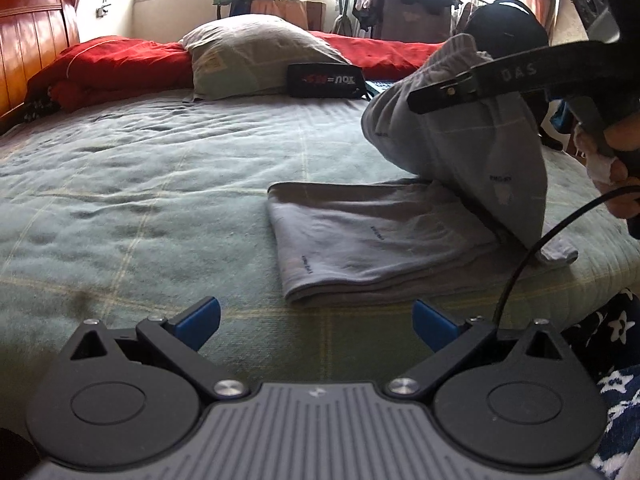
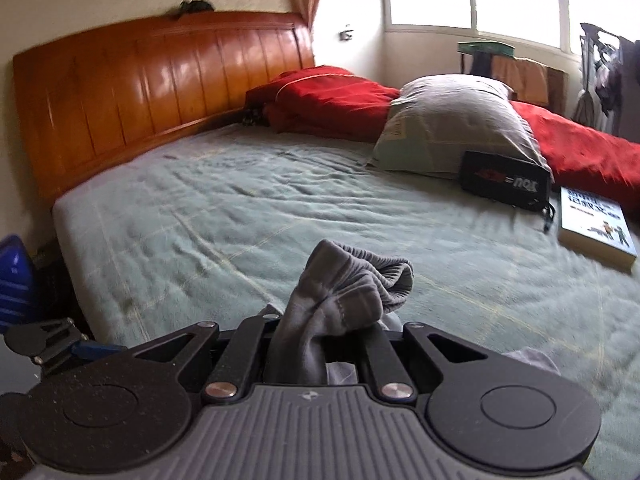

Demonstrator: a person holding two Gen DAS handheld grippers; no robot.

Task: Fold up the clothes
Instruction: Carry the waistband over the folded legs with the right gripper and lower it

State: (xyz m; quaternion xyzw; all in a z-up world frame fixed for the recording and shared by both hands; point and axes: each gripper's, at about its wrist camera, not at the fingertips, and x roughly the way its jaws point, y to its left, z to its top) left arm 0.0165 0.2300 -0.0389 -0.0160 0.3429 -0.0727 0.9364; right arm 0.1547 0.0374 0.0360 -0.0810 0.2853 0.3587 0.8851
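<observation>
A green plaid blanket (image 1: 160, 184) covers the bed, and on it near the right edge lie grey sweatpants (image 1: 360, 240), their lower part flat and doubled while the ribbed waistband end (image 2: 352, 280) is lifted. The right gripper (image 2: 320, 344) is clamped on that waistband; the left gripper (image 1: 316, 322) hangs over the blanket, blue pads (image 1: 200, 320) spread wide, holding nothing. With one pinch carrying the raised half, the cloth could slip or swing down crooked, leaving the fold skewed.
</observation>
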